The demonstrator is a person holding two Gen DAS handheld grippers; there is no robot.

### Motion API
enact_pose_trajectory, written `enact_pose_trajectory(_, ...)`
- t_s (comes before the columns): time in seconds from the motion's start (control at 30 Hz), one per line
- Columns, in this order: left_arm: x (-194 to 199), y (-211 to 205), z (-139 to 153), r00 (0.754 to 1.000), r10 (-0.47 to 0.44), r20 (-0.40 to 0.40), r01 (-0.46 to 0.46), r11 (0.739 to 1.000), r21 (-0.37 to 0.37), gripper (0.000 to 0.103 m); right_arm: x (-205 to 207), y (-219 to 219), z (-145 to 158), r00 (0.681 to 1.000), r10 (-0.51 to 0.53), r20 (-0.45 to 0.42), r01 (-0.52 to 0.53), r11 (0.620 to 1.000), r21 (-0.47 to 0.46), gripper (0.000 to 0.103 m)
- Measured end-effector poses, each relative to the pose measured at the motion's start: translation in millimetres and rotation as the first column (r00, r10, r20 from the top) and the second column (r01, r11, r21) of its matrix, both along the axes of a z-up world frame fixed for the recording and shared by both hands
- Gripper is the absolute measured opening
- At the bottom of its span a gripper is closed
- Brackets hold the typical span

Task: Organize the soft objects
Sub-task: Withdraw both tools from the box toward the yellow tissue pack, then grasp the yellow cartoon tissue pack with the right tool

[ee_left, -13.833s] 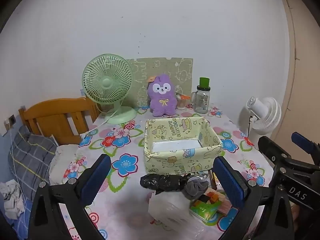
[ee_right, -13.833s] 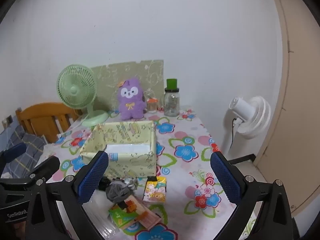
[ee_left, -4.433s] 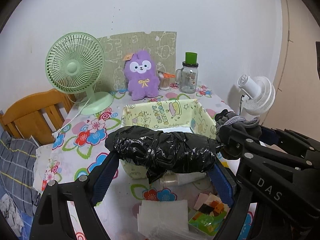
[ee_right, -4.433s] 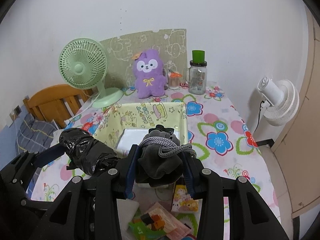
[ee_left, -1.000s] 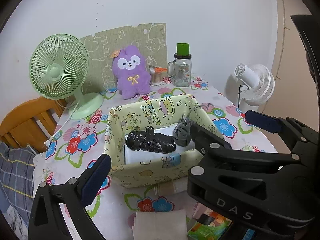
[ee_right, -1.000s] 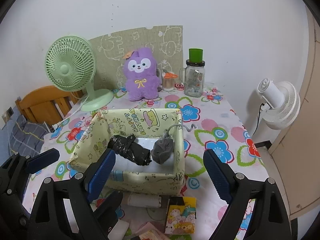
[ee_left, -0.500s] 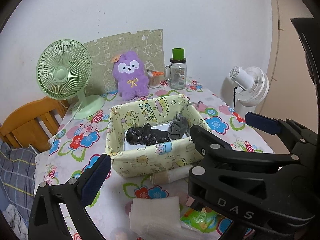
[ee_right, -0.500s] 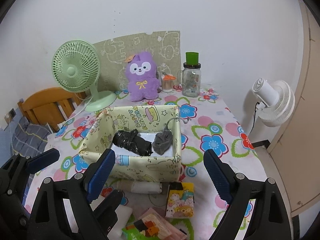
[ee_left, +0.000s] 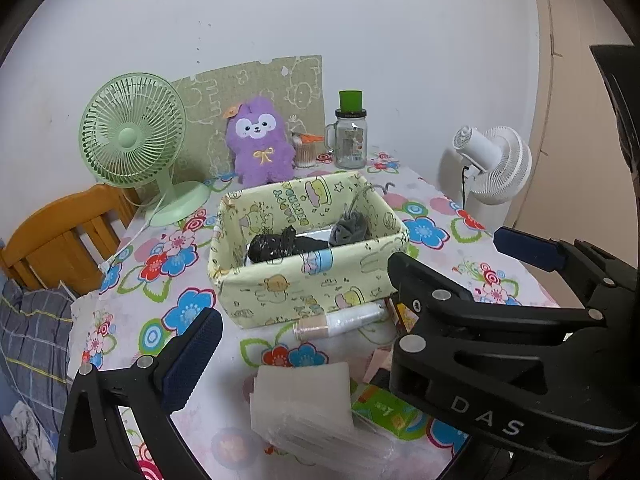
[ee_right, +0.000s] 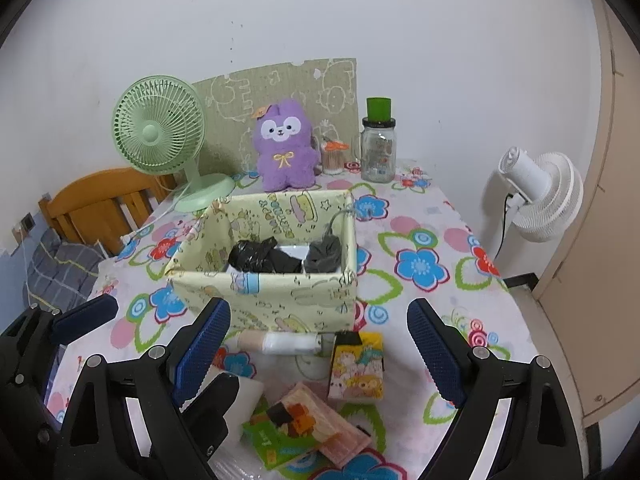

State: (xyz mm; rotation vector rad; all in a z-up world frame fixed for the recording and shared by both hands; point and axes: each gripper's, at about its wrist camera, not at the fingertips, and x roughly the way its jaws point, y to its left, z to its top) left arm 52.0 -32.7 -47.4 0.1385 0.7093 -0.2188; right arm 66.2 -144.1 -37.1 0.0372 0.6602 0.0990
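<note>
I find both soft objects inside the yellow fabric box on the floral worktop: the black wrapped bundle lies toward its left and middle, the grey drawstring pouch leans against the right wall, its cord draped over the rim. My right gripper hangs in front of the box with its fingers released wide and nothing between them. My left gripper shows one blue finger in its own view; the other is hidden behind the right gripper's body, so I cannot tell its state. A white roll lies just before the box, a cartoon-printed packet beside it.
</note>
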Motion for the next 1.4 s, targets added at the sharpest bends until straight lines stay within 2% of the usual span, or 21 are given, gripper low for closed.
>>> enact_pose_trajectory(0.33, -8, 2, -28, 0.999, 0.018, -0.037, -0.018, 1.000, 0.007, 0.103, -11, -2, -25, 0.999, 0.024, -0.021, -0.025, 1.000, -0.012, 0.092)
enact_pose_trajectory(0.5, -8, 6, -43, 0.998, 0.026, -0.060, -0.027, 1.000, -0.013, 0.103, -12, -2, -39, 0.998, 0.035, -0.043, -0.035, 0.999, -0.014, 0.092)
enact_pose_trajectory(0.77, -3, 10, -65, 0.994, 0.039, -0.105, -0.041, 0.999, -0.016, 0.103, -12, -9, -57, 0.997, 0.016, -0.071, -0.019, 0.999, -0.034, 0.092)
enact_pose_trajectory(1.07, 10, 13, -83, 0.987, 0.057, -0.150, -0.057, 0.998, 0.006, 0.103, -1, -16, -71, 0.995, 0.005, -0.099, -0.007, 1.000, -0.026, 0.092)
enact_pose_trajectory(1.4, 32, 17, -99, 0.976, 0.093, -0.198, -0.097, 0.995, -0.008, 0.103, 20, -19, -89, 0.989, -0.009, -0.146, 0.004, 0.999, -0.034, 0.092)
